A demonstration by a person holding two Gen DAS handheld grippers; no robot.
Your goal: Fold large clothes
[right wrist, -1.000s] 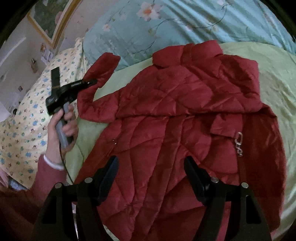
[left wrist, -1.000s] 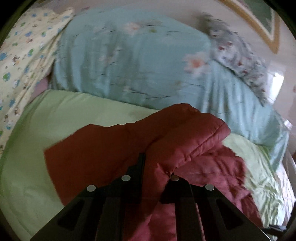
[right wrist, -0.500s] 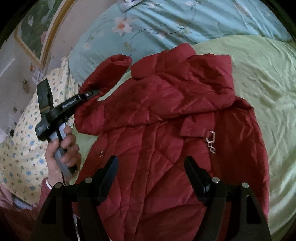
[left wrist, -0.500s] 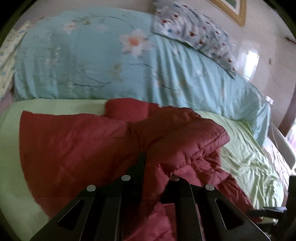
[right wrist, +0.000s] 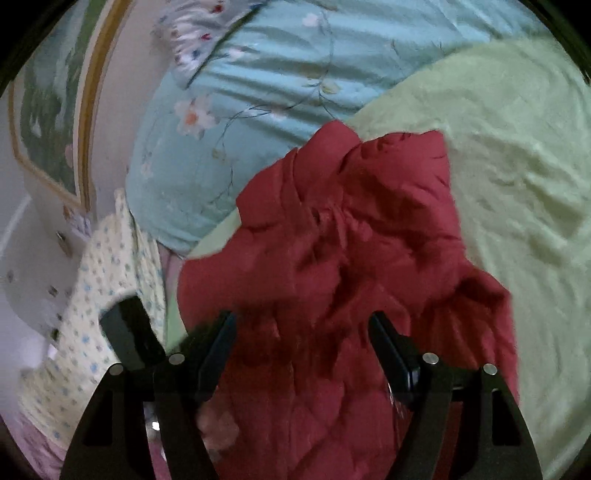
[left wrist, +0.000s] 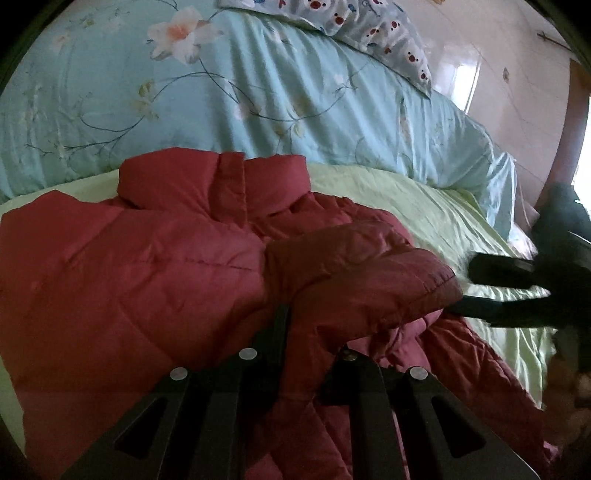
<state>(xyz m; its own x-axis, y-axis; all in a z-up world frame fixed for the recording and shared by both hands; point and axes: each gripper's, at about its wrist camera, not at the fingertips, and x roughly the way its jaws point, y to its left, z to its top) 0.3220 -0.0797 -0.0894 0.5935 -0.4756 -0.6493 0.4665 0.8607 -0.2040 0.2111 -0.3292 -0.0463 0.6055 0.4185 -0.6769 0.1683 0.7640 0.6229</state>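
A dark red quilted jacket (left wrist: 140,266) lies on a pale green sheet (left wrist: 424,210), collar toward the blue duvet. My left gripper (left wrist: 310,332) is shut on the jacket's sleeve (left wrist: 365,280) and holds its cuff end over the jacket's body. My right gripper (right wrist: 303,332) is open and empty, jaws wide apart just above the jacket (right wrist: 351,240). It also shows at the right edge of the left wrist view (left wrist: 517,291), close to the sleeve's cuff. The left gripper's body shows as a dark shape at the lower left of the right wrist view (right wrist: 125,332).
A blue flowered duvet (left wrist: 221,92) lies rolled along the far side of the bed. A patterned pillow (left wrist: 369,29) rests on top of it. A yellow dotted quilt (right wrist: 92,314) lies at the left. A framed picture (right wrist: 48,110) hangs on the wall. Green sheet (right wrist: 517,166) spreads to the right.
My left gripper has carried the sleeve rightward across the jacket. My right gripper has come lower and closer over the jacket, still open.
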